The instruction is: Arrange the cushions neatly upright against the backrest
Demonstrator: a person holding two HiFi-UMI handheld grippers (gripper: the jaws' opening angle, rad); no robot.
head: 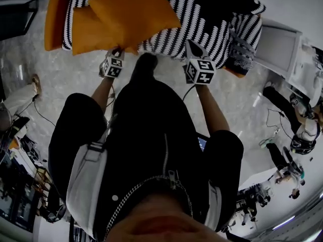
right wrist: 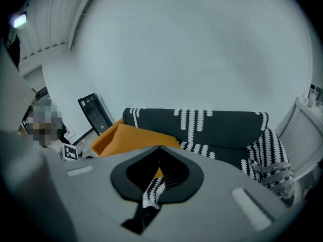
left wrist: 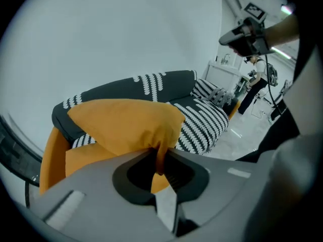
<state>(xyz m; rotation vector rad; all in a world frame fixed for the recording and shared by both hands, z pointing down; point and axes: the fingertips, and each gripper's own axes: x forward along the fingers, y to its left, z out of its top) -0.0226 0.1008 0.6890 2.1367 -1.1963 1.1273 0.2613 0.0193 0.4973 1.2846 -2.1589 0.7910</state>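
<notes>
Orange plump fabric cushion (head: 133, 14) lies smooth and tilted over a second orange cushion (head: 88, 34) at the black-and-white patterned sofa's (head: 212, 19) orange-armed end. The left gripper (left wrist: 159, 153) has its jaws clamped on the cushion's front corner. The right gripper (right wrist: 157, 160) has its jaws pinched together on a fold of black-and-white patterned fabric (right wrist: 152, 191).

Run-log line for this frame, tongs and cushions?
left tongs: shut on orange cushion corner | right tongs: shut on striped fabric | second orange cushion: under it, on sofa

Upper cushion (head: 133, 14) and lower cushion (head: 88, 34): plain orange. Sofa (head: 202, 24): black with rows of short white dashes; left side panel (head: 54, 19) orange. Cushion at the right end (head: 242, 52): grey with a fine dark-and-light pattern. Floor (head: 75, 79): pale grey, marbled. Wall (left wrist: 126, 29): white.
</notes>
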